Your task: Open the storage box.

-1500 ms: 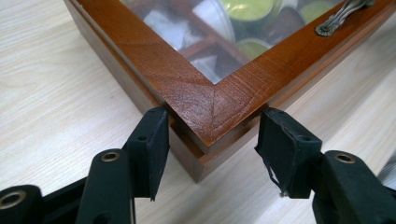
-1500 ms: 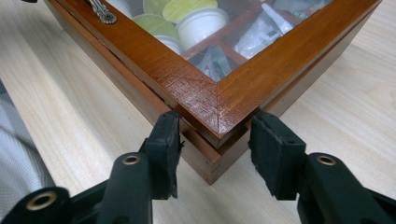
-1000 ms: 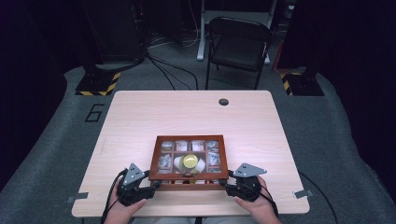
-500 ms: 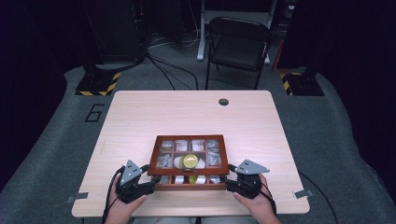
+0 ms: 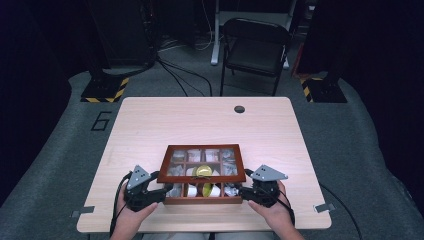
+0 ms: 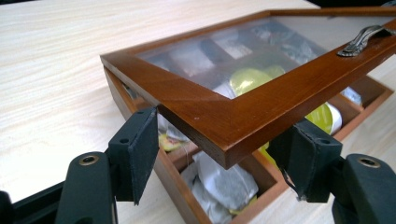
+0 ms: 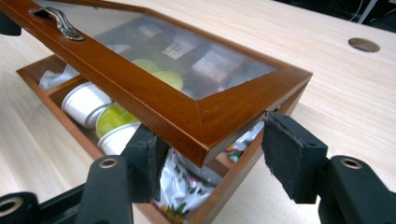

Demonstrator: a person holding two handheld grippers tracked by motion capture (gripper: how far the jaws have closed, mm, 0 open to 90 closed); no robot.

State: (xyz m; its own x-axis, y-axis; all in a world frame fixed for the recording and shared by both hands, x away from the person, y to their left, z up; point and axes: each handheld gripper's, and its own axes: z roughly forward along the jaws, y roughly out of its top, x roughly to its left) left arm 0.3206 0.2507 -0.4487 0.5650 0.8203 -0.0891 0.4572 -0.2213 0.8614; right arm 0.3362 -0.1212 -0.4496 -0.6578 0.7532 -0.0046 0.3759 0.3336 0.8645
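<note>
Resting on the near part of a pale wooden table (image 5: 210, 120), a brown wooden box (image 5: 202, 199) lies between the two grippers, its glass-paned lid (image 5: 202, 162) lifted at the near edge and tilted up. The left gripper (image 5: 159, 192) has the lid's near-left corner between its spread fingers (image 6: 140, 149); the jaws have just been opening, and the pads stand just off the wood. The right gripper (image 5: 243, 191) brackets the near-right corner the same way, its fingers (image 7: 285, 154) apart and just opened wider. Below the raised lid, in the compartments beside the fingers, lie tea bags (image 6: 219, 182), a printed sachet (image 7: 182, 186) and white cups with yellow-green tops (image 7: 114, 121). A metal handle (image 7: 58, 21) sits on the lid's front rail. Beyond the table, a dark folding chair (image 5: 257, 47) stands on grey floor.
</note>
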